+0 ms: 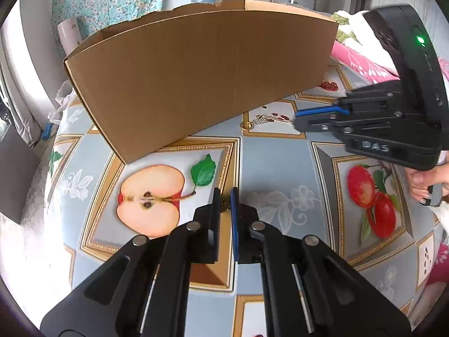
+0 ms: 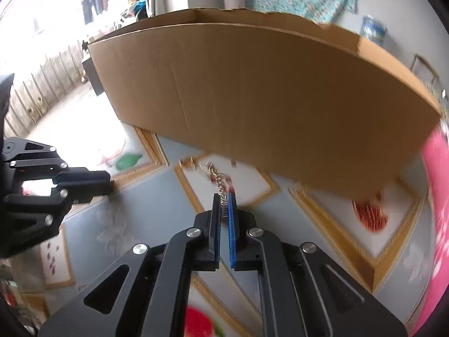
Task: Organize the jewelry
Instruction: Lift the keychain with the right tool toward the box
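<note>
A small bronze ornament [image 1: 224, 204] rests on the fruit-print tablecloth [image 1: 275, 163], and my left gripper [image 1: 225, 196] is shut on it. In the right wrist view my right gripper [image 2: 224, 200] is shut on a gold chain [image 2: 218, 181]. The chain trails away over the cloth to a gold ring [image 2: 190, 163]. The left wrist view has the same ring [image 1: 247, 125] and chain [image 1: 261, 119] by the box's foot, with the right gripper [image 1: 297, 118] low beside them. My left gripper [image 2: 110, 184] reaches in from the left edge.
A tall open cardboard box [image 1: 196, 78] [image 2: 266, 98] stands on the table just beyond both grippers. Pink patterned fabric [image 1: 362, 64] [image 2: 437, 196] lies at the right. A person's hand [image 1: 421, 185] grips the right tool's handle.
</note>
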The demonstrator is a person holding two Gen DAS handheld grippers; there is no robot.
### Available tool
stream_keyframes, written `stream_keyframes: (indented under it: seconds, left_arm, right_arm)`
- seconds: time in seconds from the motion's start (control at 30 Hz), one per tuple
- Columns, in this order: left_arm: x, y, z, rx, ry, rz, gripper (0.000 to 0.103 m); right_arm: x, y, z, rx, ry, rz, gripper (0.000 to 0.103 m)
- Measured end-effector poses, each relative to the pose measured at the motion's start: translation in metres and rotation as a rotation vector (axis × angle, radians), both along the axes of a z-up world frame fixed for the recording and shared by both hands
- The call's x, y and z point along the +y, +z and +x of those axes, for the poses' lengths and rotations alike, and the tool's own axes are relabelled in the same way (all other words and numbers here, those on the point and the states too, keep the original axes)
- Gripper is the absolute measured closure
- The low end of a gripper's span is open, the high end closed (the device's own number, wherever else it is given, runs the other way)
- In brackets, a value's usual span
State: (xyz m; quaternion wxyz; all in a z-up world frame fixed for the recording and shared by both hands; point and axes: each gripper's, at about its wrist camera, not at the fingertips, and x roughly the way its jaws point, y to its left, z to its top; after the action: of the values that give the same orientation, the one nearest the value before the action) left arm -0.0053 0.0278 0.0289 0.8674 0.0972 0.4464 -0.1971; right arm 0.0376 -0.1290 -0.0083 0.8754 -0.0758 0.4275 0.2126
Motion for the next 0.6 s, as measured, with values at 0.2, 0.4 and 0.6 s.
stream_keyframes:
  seconds: [0.2, 0.4, 0.6]
  left_arm:
    - [0.002, 0.016, -0.013, -0.011, 0.006, -0.026, 0.097]
    - [0.002, 0.052, -0.008, -0.050, 0.009, -0.061, 0.097]
    - [0.006, 0.113, 0.015, -0.085, 0.011, -0.195, 0.097]
  right_arm:
    - [-0.018, 0.027, -0.029, -0.005, -0.009, 0.083, 0.098]
    - [-0.025, 0.076, -0.043, -0.039, 0.021, 0.162, 0.098]
    - [-0.038, 0.124, -0.014, -0.127, -0.039, 0.236, 0.098]
